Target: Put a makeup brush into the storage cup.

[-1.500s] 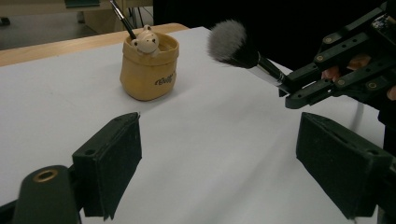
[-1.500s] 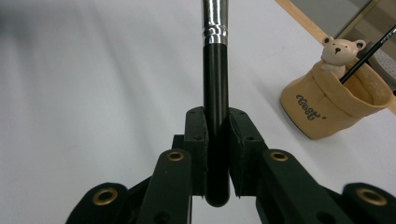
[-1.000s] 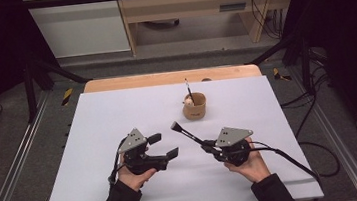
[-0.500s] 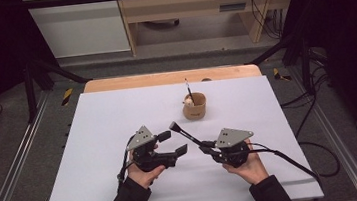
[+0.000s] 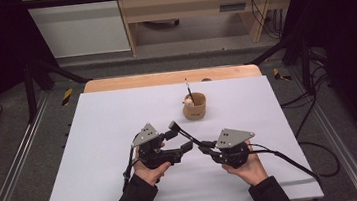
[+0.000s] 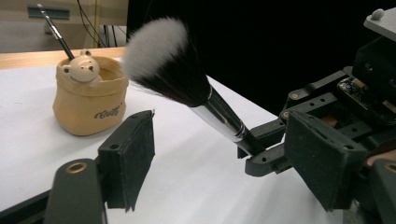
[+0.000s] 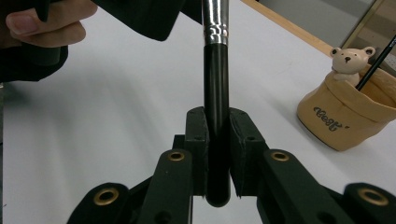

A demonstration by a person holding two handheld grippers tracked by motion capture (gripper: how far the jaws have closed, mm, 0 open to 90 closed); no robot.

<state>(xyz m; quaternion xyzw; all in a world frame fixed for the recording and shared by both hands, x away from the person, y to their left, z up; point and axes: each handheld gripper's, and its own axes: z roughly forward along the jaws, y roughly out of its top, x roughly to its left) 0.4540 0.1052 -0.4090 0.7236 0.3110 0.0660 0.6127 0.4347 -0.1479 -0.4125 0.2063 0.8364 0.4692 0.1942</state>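
Right gripper view puts the writing closest: a dark script word is printed on the side of the tan, sack-shaped ceramic pot, too loosely drawn to read with certainty. A small bear figure peers over the pot's rim, and a thin black brush handle leans out beside it. Near that pot, the right gripper clamps the glossy black handle of a large makeup brush, its rubbery pads pressed on both sides just below the chrome ferrule.

Left gripper view adds what that view cuts off: the brush's fluffy head, black at the base and white at the tips, just in front of the pot. The left gripper has just been closing its jaws; they stand apart on either side of the brush shaft without touching it.

High view places the pot on the white matte table, both grippers nearer the person than the pot.
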